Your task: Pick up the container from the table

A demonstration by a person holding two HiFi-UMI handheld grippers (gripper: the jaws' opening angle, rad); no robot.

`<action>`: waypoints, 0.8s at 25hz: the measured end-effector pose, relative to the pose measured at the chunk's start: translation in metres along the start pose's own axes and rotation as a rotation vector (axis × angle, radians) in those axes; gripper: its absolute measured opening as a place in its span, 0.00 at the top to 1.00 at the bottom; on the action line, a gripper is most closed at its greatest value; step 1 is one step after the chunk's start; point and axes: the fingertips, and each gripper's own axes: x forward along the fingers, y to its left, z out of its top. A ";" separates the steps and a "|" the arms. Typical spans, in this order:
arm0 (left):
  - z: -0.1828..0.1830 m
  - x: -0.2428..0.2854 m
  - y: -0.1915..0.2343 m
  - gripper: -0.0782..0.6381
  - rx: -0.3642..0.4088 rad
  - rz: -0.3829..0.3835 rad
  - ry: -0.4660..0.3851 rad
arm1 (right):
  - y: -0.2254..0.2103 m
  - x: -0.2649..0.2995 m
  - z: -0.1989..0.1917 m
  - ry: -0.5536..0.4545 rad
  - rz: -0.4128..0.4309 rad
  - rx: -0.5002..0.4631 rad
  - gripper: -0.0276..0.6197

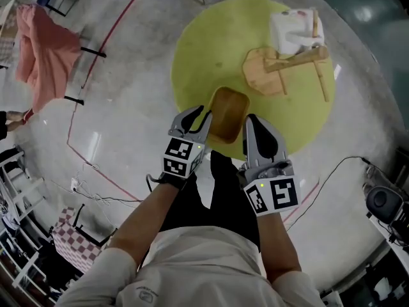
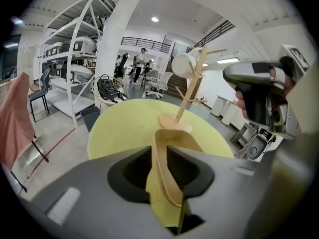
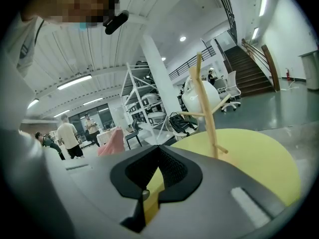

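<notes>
A brown wooden container (image 1: 228,114) hangs at the near edge of the round yellow table (image 1: 211,50). My left gripper (image 1: 203,118) is shut on its left rim. In the left gripper view the thin wooden wall (image 2: 167,168) runs between the two dark pads. My right gripper (image 1: 250,125) sits just right of the container, apart from it. Its pads (image 3: 172,168) meet at the tips with nothing between them, and the container is out of that view. The right gripper (image 2: 259,93) also shows in the left gripper view, held by a hand.
A wooden mug tree (image 1: 287,62) with a white mug (image 1: 291,31) stands at the table's far right. A pink cloth (image 1: 41,50) hangs over a chair at the left. Cables (image 1: 332,178) and red tape lines (image 1: 96,171) lie on the floor. Shelving (image 2: 70,59) stands beyond.
</notes>
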 end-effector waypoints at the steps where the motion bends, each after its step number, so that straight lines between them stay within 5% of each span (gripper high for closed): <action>1: -0.004 0.002 0.001 0.81 -0.003 0.002 0.011 | -0.001 0.001 -0.003 0.005 0.000 0.003 0.94; 20: -0.039 0.029 0.015 0.85 0.027 0.069 0.132 | -0.016 -0.013 -0.022 0.034 -0.047 0.020 0.94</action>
